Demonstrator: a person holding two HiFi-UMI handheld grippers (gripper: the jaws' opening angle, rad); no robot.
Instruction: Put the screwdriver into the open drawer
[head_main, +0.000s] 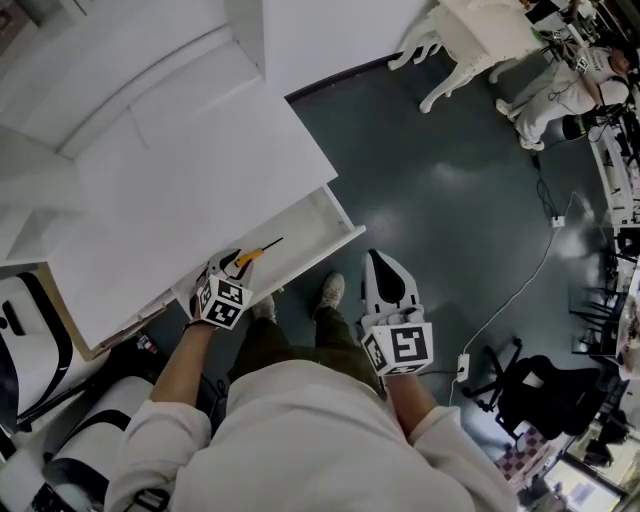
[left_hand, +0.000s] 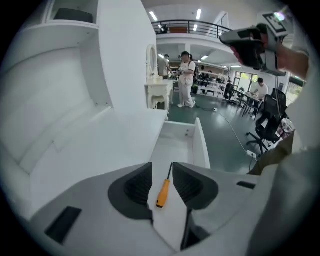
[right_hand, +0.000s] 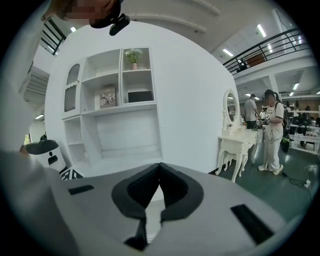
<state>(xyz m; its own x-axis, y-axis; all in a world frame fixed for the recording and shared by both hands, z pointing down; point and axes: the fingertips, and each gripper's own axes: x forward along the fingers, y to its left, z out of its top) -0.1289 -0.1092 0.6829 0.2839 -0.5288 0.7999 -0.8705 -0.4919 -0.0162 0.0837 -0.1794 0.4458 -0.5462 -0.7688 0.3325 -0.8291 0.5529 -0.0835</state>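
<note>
The near end of the white drawer (head_main: 343, 234) is hidden beneath your left gripper (head_main: 232, 263) and its marker cube, and the bench (head_main: 200, 190) top covers the drawer's inner side. The screwdriver's (head_main: 257, 253) tip is too thin and dark to tell its type.

There is one screwdriver, one open drawer and two grippers. The screwdriver lies flat on the drawer floor, shaft pointing away from you. In the left gripper view it shows in the gap between the jaws, which stand narrowly apart with neither pad touching it. Your right gripper (head_main: 386, 272) hangs over the floor (head_main: 450, 200), well clear of the drawer. Its jaws are closed tip to tip with nothing between them.

The screwdriver has a smooth orange handle and a slim black shaft. The drawer is a plain white box with thin flat walls. The jaws are grey shells with dark ribbed pads, and the floor is dark grey-green with a slight sheen.
</note>
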